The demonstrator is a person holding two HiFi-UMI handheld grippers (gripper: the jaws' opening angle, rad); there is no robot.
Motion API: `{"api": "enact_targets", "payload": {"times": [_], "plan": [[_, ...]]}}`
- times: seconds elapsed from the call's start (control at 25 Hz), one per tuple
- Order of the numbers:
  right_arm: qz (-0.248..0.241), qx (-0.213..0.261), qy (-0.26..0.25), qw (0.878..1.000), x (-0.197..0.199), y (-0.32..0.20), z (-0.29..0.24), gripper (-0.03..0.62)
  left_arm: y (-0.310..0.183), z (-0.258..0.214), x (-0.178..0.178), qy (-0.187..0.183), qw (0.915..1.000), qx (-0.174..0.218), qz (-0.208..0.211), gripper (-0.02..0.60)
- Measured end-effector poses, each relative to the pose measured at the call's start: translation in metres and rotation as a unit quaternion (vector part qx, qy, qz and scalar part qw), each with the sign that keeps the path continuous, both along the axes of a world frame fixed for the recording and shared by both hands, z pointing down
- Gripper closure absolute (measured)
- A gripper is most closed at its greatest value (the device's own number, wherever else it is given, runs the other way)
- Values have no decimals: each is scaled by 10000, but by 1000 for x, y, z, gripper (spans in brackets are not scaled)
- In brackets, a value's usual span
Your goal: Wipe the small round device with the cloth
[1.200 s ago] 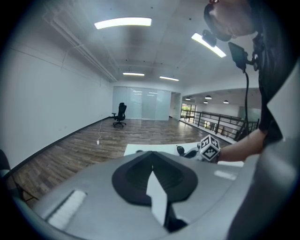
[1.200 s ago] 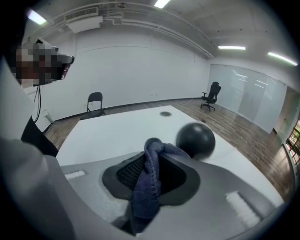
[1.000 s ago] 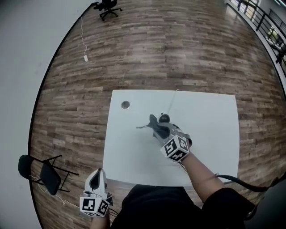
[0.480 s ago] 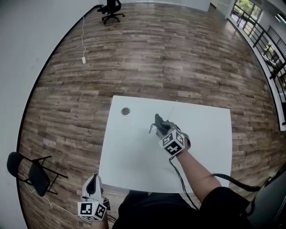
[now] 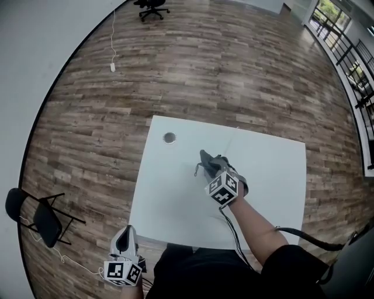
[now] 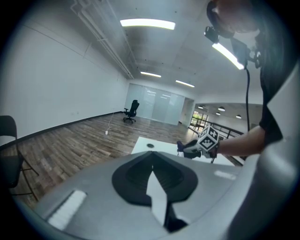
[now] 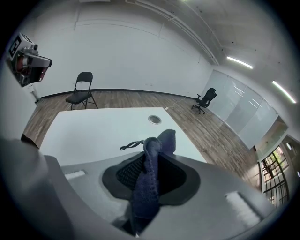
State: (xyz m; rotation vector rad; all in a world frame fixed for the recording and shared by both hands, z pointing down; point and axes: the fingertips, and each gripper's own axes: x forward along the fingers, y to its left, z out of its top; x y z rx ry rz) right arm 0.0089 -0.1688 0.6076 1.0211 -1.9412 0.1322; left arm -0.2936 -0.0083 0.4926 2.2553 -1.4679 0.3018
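Wood-plank flooring surrounds a white bench, seen from steeply above. Nearest, low and off the bench's near-left corner, the left gripper hangs over the floor. Its own view shows the jaws pressed together with nothing between them, so it has no part in the work at present.

Further in, over the middle of the bench, the right gripper points downward behind its marker cube. It is pinching a dark blue cloth, which runs up between the pads and bunches out past the tips onto the bench. A thin twisted cord trails from the cloth to one side.

No view shows the small round device outright. A thin pale cable runs from the far bench edge to the cloth, so I judge that the device sits underneath it.

By that reading the cloth is gripped and brought to the right spot. Wiping is beginning or under way, and how much has been cleaned cannot be told.

Beyond the cloth a small silver ring sits in the bench top near its far-left corner. A folding chair stands on the floor to the left, and an office chair is far across the room.
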Motion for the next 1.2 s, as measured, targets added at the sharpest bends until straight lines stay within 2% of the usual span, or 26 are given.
{"api": "enact_targets", "payload": {"times": [0.2, 0.44, 0.6, 0.76, 0.92, 1.08, 1.2], "plan": [[-71, -220, -80, 9997, -9, 16, 19, 507, -1, 0, 2, 38, 10000, -22, 3, 576], [113, -786, -329, 9963, -10, 41, 55, 507, -1, 6, 3, -18, 9998, -106, 170, 575], [144, -802, -457, 9956, -2, 58, 54, 507, -6, 9, 12, 51, 9996, -128, 263, 575], [286, -730, -525, 9955, 11, 71, 43, 507, -23, 8, 31, 31, 9979, -38, 643, 576], [591, -667, -606, 9942, 35, 88, 32, 507, -41, -7, 61, 183, 9945, 179, 1017, 575], [1038, -574, -606, 9911, 68, 116, 25, 507, -48, -17, 96, 282, 9862, 375, 1589, 575], [1258, -812, -604, 9869, 83, 148, 37, 507, -50, -19, 120, 251, 9793, 452, 1956, 576]]}}
